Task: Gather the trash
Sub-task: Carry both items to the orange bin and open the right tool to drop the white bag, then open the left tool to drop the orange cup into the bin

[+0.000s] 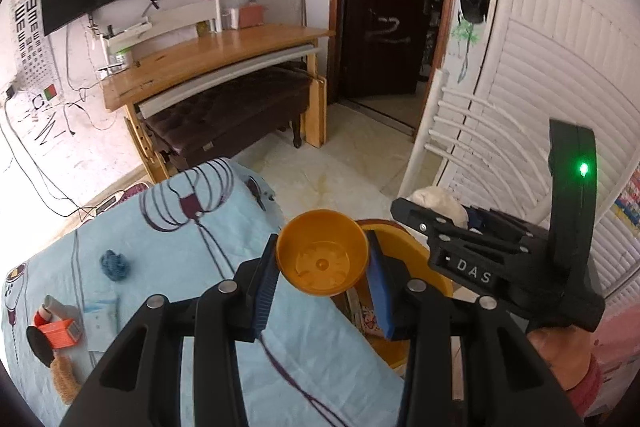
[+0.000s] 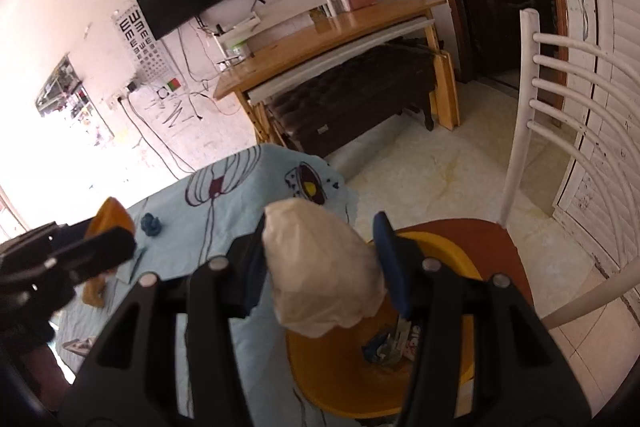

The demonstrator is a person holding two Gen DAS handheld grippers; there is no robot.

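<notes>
My left gripper (image 1: 323, 243) is shut on an empty orange plastic cup (image 1: 323, 261), its blue pads pressing the rim from both sides, above the edge of a bed. My right gripper (image 2: 322, 227) is shut on a crumpled white tissue wad (image 2: 324, 267) and hangs over a yellow basin (image 2: 332, 379). The basin stands on a chair's brown seat (image 2: 480, 235) and holds some wrappers (image 2: 390, 345). In the left wrist view the basin (image 1: 404, 251) lies just beyond the cup, with the right gripper (image 1: 424, 211) and tissue (image 1: 438, 201) above it. The right wrist view shows the left gripper (image 2: 92, 247) and cup (image 2: 110, 215) at far left.
The bed's light blue sheet (image 1: 168, 227) carries a blue crumpled scrap (image 1: 115, 264), an orange box (image 1: 60, 333), a white paper (image 1: 98, 323) and a brown fuzzy piece (image 1: 64, 375). The chair's white back (image 2: 560, 87) rises at right. A wooden desk (image 1: 224, 55) stands across tiled floor (image 1: 340, 167).
</notes>
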